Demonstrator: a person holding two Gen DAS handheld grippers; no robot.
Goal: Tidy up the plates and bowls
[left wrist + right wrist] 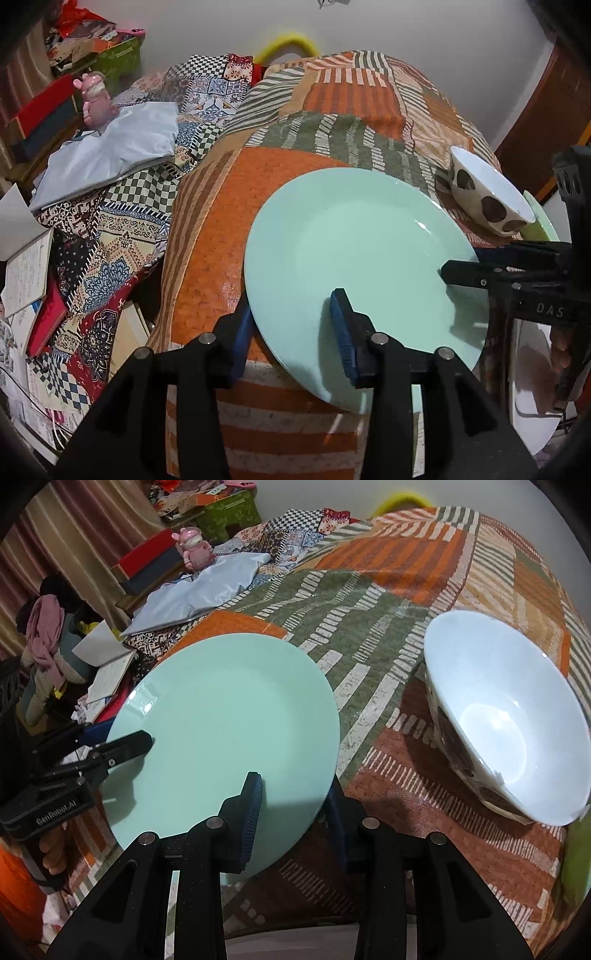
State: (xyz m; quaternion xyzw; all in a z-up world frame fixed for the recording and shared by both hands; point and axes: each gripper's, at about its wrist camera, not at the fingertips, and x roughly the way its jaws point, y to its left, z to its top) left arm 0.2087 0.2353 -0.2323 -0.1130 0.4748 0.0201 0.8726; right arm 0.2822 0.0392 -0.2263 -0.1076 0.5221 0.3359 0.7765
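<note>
Plate (354, 258): mint green, on the orange, green and cream patterned cloth (332, 129), its near edge overhanging the cloth edge; both grippers straddle its rim.
Left gripper (291, 332): one blue-padded finger lies over the plate's top face, the other sits outside and below the near-left rim. A gap shows at the upper pad; contact at the lower pad is hidden by the plate. Not seen clamping.
Right gripper (293, 805): left finger on top of the plate, right finger under its near-right edge and partly hidden by it. Jaws set narrow on the rim, gripping the plate.
Bowl (506, 720): white inside, dark round spots outside, on the cloth to the right of the plate, apart from it; tilted, mouth toward the near side.
Green object (576, 864): beside the bowl at the right border, cut off; identity unclear.
Far-left clutter: pink figurine (194, 548), grey-white bag (207, 587), open book (110, 675).
Person: fingers (53, 853) under the left gripper body, mostly hidden.
</note>
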